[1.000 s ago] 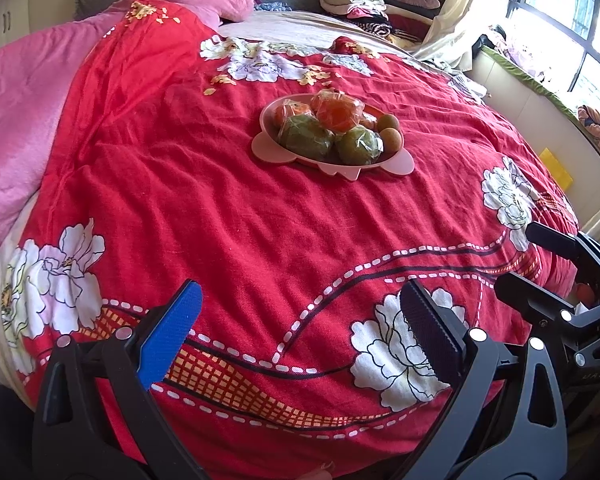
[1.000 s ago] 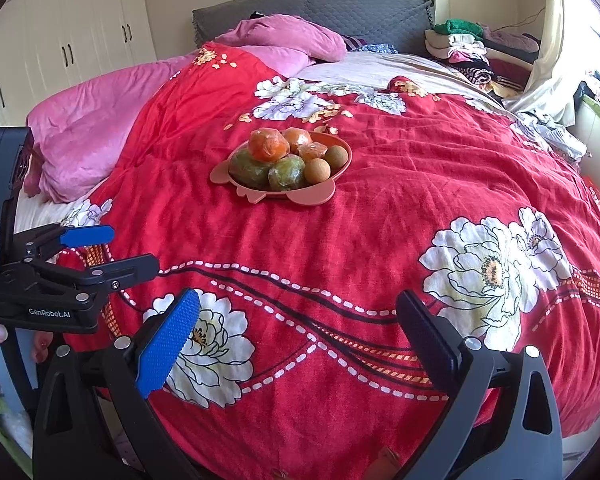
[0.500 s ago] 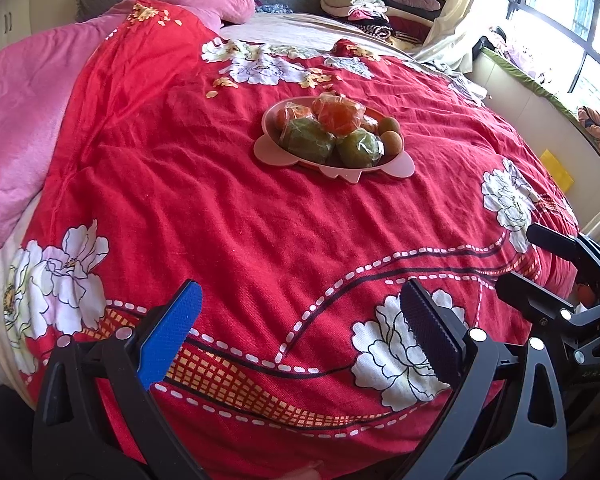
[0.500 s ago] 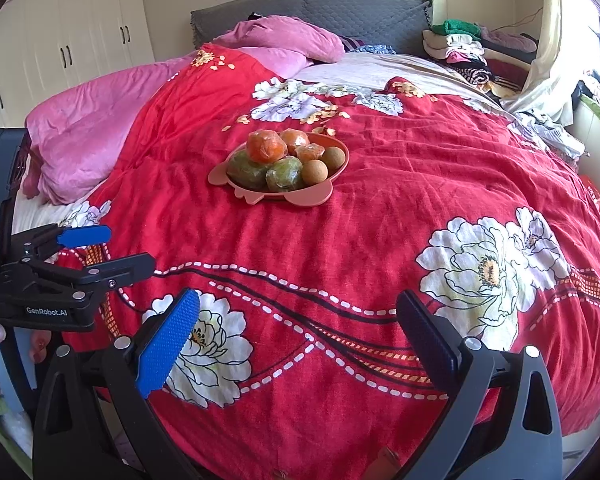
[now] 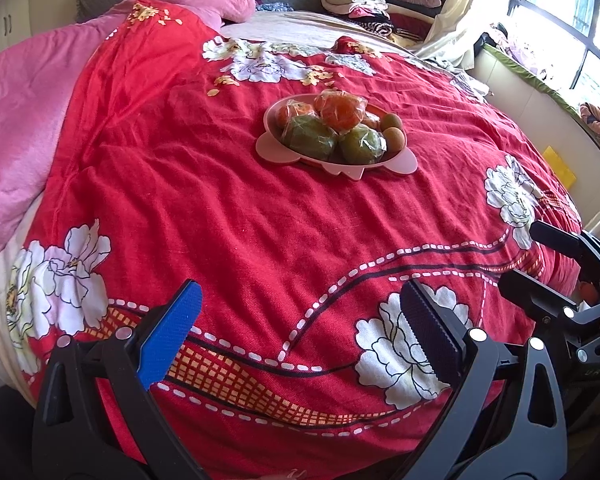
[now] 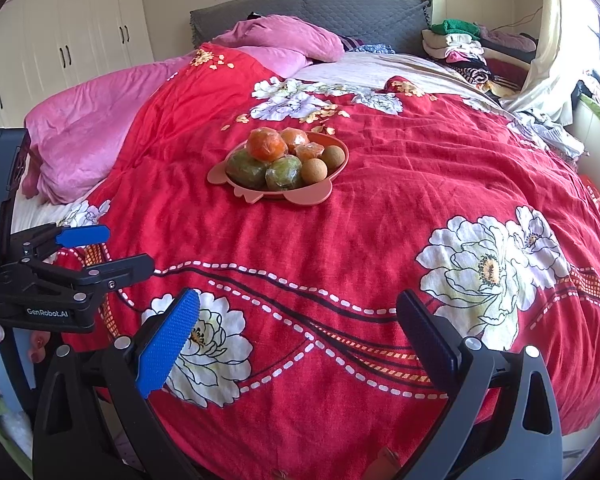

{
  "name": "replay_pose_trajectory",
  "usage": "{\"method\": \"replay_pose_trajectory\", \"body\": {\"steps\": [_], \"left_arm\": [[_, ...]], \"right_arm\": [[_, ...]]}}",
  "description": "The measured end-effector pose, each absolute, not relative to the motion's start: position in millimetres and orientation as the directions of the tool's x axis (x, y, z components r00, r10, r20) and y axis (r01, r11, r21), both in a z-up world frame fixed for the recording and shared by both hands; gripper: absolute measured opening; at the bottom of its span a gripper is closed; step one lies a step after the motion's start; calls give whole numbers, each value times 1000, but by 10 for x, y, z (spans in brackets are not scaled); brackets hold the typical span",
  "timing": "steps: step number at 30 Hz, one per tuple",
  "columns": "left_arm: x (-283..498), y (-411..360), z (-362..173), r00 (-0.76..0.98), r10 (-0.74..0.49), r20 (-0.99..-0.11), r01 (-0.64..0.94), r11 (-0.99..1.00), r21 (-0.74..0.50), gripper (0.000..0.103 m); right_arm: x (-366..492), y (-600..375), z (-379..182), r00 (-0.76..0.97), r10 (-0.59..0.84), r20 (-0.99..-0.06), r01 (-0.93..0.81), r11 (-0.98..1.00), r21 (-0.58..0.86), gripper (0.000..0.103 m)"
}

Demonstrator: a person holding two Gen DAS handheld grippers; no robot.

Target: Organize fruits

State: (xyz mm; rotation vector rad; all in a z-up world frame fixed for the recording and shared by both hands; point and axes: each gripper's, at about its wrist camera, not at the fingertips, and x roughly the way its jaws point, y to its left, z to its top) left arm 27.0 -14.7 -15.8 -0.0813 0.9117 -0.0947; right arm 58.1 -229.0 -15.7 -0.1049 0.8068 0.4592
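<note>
Well beyond both empty, spread-jawed grippers — left gripper (image 5: pixel 300 332), right gripper (image 6: pixel 298 334) — sits the fruit plate (image 6: pixel 324 196).

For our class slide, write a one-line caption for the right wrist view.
Open right gripper faces a pink plate of wrapped fruit on a red floral bedspread.

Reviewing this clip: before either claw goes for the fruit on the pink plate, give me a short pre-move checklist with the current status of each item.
1. Left claw open and empty: ok.
2. Right claw open and empty: ok.
3. Pink plate resting flat on the red bedspread: ok.
4. Top orange fruit stable on the pile: cannot tell; it sits on the others.
5. Path from claws to plate free of things: ok.
6. Destination for the fruit in view: not ok; none seen.
</note>
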Motion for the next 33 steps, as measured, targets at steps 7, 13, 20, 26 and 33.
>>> {"method": "replay_pose_trajectory", "body": {"steps": [7,13,20,26,33], "left_arm": [[266,-142,-158,609,-113,-785,47,993,-107,93],[263,-141,-152,608,-106,-787,44,994,-100,93],[263,-150,-152,608,-107,-787,48,994,-98,93],[261,-157,-156,606,-115,-787,54,993,-104,93],[283,-140,-199,597,-137,-791,69,990,-119,93]], "right_arm": [[581,-2289,-160,600,356,-717,-434,897,82,98],[583,-2300,-155,600,356,-716,-434,897,83,98],[592,-2316,-152,601,354,-716,-432,898,82,98],[594,-2319,-154,601,353,-717,-431,899,81,98],[618,-2359,-168,602,350,-718,-420,903,87,98]]}}
